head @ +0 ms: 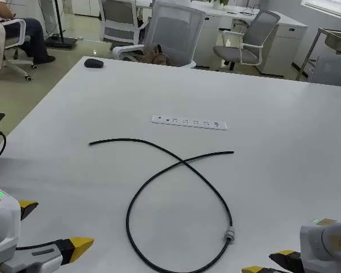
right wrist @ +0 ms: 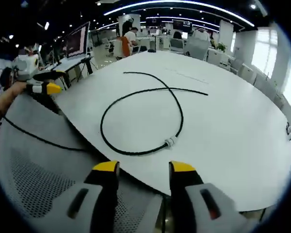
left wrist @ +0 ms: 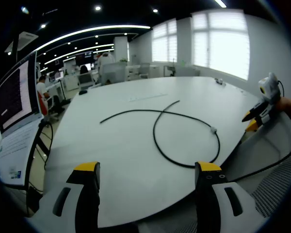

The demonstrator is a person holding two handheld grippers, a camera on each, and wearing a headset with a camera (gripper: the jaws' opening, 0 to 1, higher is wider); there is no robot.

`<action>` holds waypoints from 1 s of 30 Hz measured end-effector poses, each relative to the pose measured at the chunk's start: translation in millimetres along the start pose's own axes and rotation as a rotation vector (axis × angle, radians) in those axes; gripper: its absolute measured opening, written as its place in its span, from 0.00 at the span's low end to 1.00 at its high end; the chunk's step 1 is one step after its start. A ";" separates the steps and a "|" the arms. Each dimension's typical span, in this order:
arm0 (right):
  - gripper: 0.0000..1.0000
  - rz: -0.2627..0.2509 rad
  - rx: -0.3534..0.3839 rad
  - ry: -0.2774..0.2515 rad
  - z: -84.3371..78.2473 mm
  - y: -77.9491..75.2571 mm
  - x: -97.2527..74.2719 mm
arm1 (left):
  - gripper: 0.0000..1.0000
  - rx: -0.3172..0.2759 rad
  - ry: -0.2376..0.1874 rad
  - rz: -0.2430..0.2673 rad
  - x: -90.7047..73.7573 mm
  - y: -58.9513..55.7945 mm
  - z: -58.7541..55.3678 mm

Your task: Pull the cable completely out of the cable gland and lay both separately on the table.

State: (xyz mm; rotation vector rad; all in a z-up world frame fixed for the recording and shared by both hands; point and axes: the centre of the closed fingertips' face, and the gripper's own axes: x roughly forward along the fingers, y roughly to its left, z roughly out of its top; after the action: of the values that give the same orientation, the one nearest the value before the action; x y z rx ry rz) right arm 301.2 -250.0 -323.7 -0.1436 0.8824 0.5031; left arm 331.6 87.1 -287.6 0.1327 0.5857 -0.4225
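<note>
The cable [head: 184, 161] is lying looped near the table's [head: 284, 170] near edge, with the cable gland [head: 229, 234] threaded on it. The left gripper [left wrist: 148, 167] and right gripper [right wrist: 143, 167] are being held off that edge, jaws apart and empty, probably so each part can be taken separately.

Bright, even office light falls on the wide matte white tabletop [head: 273, 187], leaving hardly any shadow beside the thin black cable [head: 184, 162]. Curved ceiling light strips [left wrist: 87, 33] and the tall bright window [left wrist: 218, 41] (nearly blown out) glare in the left gripper view. Both gripper views bow at the edges; the head view is sharp.
</note>
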 end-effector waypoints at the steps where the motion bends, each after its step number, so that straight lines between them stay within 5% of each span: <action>1: 0.40 0.000 0.003 -0.002 0.2 -0.1 -0.2 | 0.74 -0.001 -0.001 0.001 0.0 0.2 0.4; 21: 0.41 0.010 0.011 0.009 -2.8 1.2 -0.2 | 0.72 -0.019 -0.007 0.010 -2.7 -0.3 0.0; 30: 0.41 0.019 0.018 0.009 -3.5 2.2 -0.2 | 0.71 -0.013 0.025 0.006 -1.7 -1.8 -5.6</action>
State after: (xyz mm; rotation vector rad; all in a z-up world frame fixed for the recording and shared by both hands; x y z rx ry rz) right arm 297.5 -249.3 -325.6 -0.1207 0.8972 0.5124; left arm 326.7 87.3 -291.2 0.1278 0.6120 -0.4117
